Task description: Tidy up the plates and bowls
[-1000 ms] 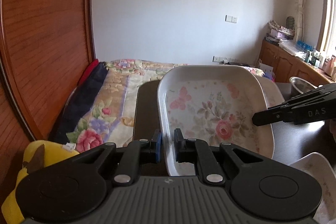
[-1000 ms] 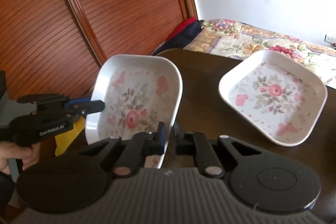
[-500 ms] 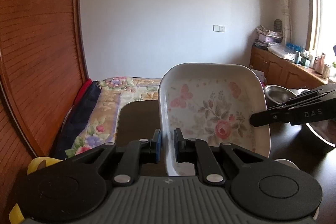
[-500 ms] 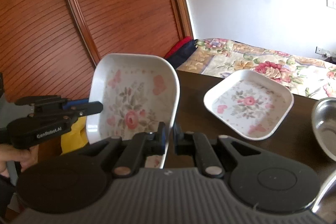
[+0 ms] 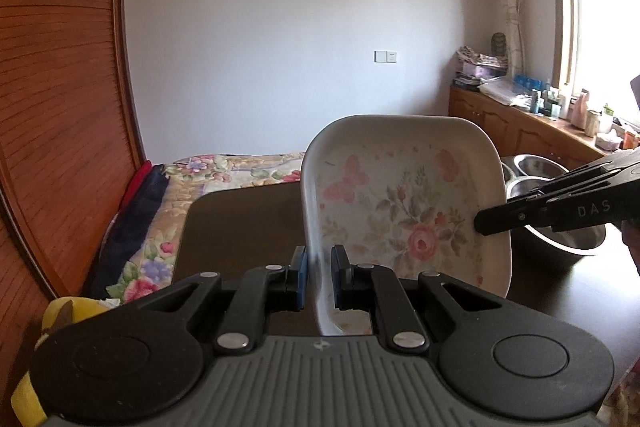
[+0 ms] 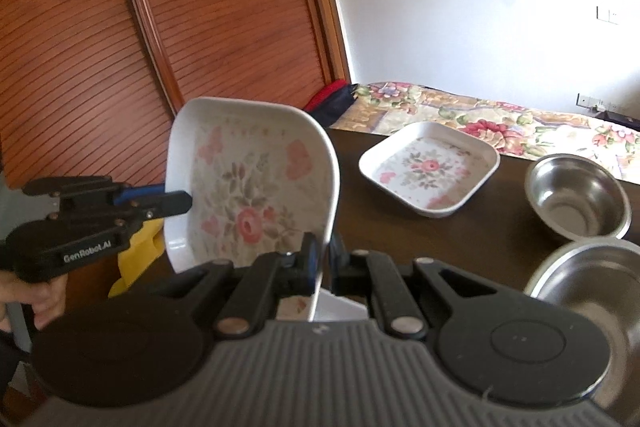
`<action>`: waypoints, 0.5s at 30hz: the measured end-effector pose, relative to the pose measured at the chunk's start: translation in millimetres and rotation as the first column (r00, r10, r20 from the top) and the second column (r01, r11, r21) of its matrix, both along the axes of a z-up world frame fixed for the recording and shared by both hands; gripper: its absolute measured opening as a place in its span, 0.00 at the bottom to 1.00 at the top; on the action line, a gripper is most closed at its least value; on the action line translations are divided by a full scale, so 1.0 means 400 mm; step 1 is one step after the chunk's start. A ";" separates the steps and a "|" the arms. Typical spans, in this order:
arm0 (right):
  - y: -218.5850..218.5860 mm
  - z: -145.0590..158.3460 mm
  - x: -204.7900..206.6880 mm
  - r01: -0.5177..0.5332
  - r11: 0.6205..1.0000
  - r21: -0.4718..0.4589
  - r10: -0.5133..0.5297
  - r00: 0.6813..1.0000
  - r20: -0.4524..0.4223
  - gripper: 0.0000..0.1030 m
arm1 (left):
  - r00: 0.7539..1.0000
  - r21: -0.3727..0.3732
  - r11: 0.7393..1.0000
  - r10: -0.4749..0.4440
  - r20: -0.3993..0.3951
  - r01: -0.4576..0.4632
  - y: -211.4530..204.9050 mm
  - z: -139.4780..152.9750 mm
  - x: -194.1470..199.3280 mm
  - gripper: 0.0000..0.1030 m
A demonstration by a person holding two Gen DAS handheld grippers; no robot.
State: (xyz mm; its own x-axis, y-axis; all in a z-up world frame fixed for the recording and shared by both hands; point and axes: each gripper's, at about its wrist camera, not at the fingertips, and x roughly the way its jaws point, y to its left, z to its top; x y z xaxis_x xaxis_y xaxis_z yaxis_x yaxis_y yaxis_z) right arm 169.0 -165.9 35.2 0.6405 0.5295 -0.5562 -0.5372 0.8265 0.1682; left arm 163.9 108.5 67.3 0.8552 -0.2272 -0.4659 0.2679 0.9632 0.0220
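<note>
Both grippers held one floral plate clear of the dark worktop, tilted up nearly on edge. The left gripper had its fingers clamped on the plate's left rim, and the right gripper had its fingers clamped on the opposite rim.

A second floral plate lay flat on the worktop at about one o'clock in the right wrist view, with two steel bowls beyond it toward three o'clock. Judging by the task, the held plate probably belonged on top of that flat one. To do it well, both hands would travel together at the same height, level the plate before lowering, line up the corners, and release only once it rested.

The plate's lower edge was hidden behind the gripper bodies in both views. The nearer bowl was cut off at the frame's right edge. A white piece under the right fingers could not be identified.
</note>
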 end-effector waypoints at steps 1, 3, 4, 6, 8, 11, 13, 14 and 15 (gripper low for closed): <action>-0.007 -0.002 -0.010 0.002 1.000 0.001 -0.002 1.000 0.000 0.08 | 1.000 -0.005 1.000 -0.002 -0.001 0.002 -0.002 -0.002 -0.007 0.41; -0.019 -0.007 -0.030 0.007 1.000 0.002 -0.007 1.000 -0.002 0.08 | 1.000 -0.008 1.000 -0.004 0.000 0.004 -0.014 -0.008 -0.028 0.41; -0.027 -0.011 -0.041 0.009 1.000 -0.001 -0.009 1.000 0.000 0.08 | 1.000 -0.010 1.000 -0.004 0.001 0.004 -0.016 -0.011 -0.037 0.41; -0.038 -0.017 -0.063 0.016 1.000 0.000 -0.016 1.000 -0.002 0.08 | 1.000 -0.018 1.000 -0.006 0.002 0.006 -0.018 -0.017 -0.055 0.41; -0.046 -0.022 -0.082 0.022 1.000 0.004 -0.022 1.000 -0.003 0.08 | 1.000 -0.023 1.000 -0.012 -0.006 0.012 -0.019 -0.021 -0.066 0.41; -0.055 -0.025 -0.107 0.024 1.000 0.005 -0.024 1.000 -0.001 0.08 | 1.000 -0.028 0.999 -0.022 -0.005 0.022 -0.027 -0.019 -0.087 0.41; -0.063 -0.021 -0.118 0.021 1.000 0.007 -0.021 1.000 0.003 0.08 | 1.000 -0.032 0.999 -0.028 0.001 0.028 -0.029 -0.018 -0.098 0.41; -0.066 -0.019 -0.122 0.020 1.000 0.007 -0.020 1.000 0.006 0.08 | 1.000 -0.035 0.999 -0.030 0.002 0.030 -0.030 -0.019 -0.103 0.41; -0.071 -0.017 -0.125 0.019 1.000 0.010 -0.019 1.000 0.008 0.08 | 1.000 -0.038 0.999 -0.031 0.001 0.031 -0.030 -0.022 -0.108 0.41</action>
